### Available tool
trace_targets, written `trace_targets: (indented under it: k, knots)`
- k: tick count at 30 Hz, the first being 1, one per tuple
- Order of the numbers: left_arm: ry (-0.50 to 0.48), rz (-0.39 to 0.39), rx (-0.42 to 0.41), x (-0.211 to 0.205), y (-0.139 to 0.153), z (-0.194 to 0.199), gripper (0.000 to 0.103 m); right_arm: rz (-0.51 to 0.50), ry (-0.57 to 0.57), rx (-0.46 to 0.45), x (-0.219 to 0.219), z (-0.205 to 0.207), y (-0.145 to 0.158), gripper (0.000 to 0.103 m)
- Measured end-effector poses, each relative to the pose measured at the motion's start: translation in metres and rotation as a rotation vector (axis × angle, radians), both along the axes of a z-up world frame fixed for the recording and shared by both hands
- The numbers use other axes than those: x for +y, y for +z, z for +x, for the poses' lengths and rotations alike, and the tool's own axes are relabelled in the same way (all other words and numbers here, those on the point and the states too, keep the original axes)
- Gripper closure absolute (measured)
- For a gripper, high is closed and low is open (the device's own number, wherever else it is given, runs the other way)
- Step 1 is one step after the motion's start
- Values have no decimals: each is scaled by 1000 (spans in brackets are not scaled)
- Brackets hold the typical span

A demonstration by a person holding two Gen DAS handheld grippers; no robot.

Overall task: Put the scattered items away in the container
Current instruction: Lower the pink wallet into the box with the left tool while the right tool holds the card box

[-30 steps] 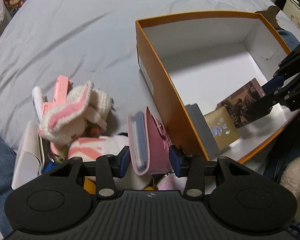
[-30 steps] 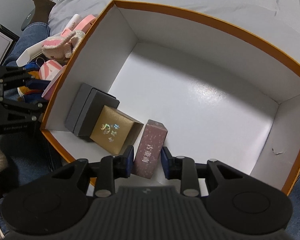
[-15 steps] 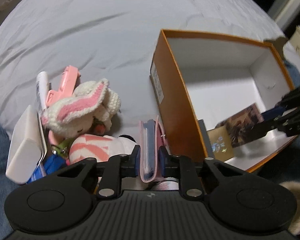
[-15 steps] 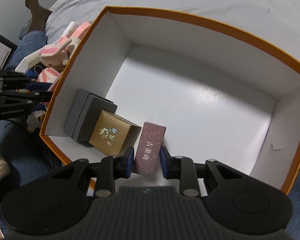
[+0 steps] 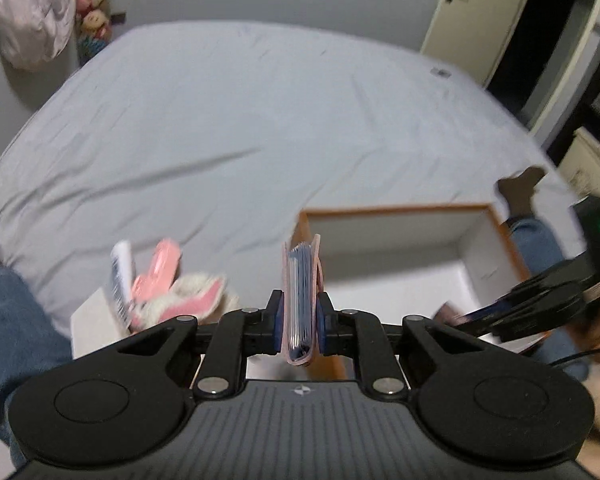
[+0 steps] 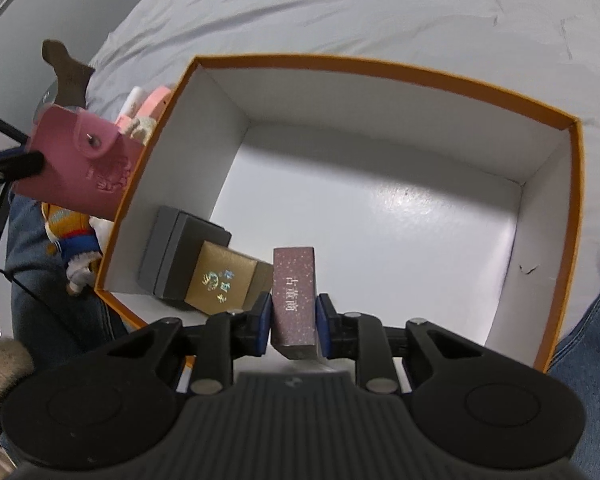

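Observation:
My left gripper (image 5: 299, 320) is shut on a pink snap-flap card wallet (image 5: 300, 280) and holds it upright in the air, left of the orange box (image 5: 380, 210). In the right wrist view the same wallet (image 6: 76, 164) hangs beside the box's left wall. The right gripper (image 6: 293, 320) is closing on a maroon speckled box (image 6: 294, 280) over the near end of the white-lined orange box (image 6: 380, 70), and both pads touch its sides. A gold box (image 6: 224, 280) and a grey box (image 6: 180, 240) lie in the near left corner.
Left of the orange box lie a pink-eared plush bunny (image 5: 192, 300), a pink clip (image 5: 160, 264), a white tube (image 5: 120, 276) and a striped doll (image 6: 72, 236). A person's jeans-clad legs (image 5: 12, 320) flank the box on the grey bedsheet (image 5: 240, 120).
The left gripper closed on the pink wallet and lifted it off the bed, tilting its view up. The right gripper narrowed onto the maroon box and drew back slightly.

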State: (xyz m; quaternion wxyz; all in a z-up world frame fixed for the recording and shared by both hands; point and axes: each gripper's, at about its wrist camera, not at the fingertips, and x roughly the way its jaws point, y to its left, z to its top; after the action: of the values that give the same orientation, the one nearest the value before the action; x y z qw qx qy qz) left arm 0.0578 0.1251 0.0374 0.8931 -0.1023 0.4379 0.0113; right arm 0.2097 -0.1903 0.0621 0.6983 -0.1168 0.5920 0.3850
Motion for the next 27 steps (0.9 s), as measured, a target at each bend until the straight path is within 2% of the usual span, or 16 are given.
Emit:
trace_targets:
  k: [4,10,19,23,27]
  knots:
    - [-72,-42,-14,-19,8,8,85,24,-22,-3,-2,1,2,77]
    - [-139,-52,53,-48,-16,26,85,28,-38,12,-1,-1,-4,78]
    - [-98,-205,158,-68,-57,46,85,47,-124,19,-9,2,-13,78]
    - [-75,-216,193,-77,-73,51,85,53,-179,27,-20,4,-15,78]
    - [-68,-175,220,-87,-81,55,85,53,-222,28,-25,4,-17,77]
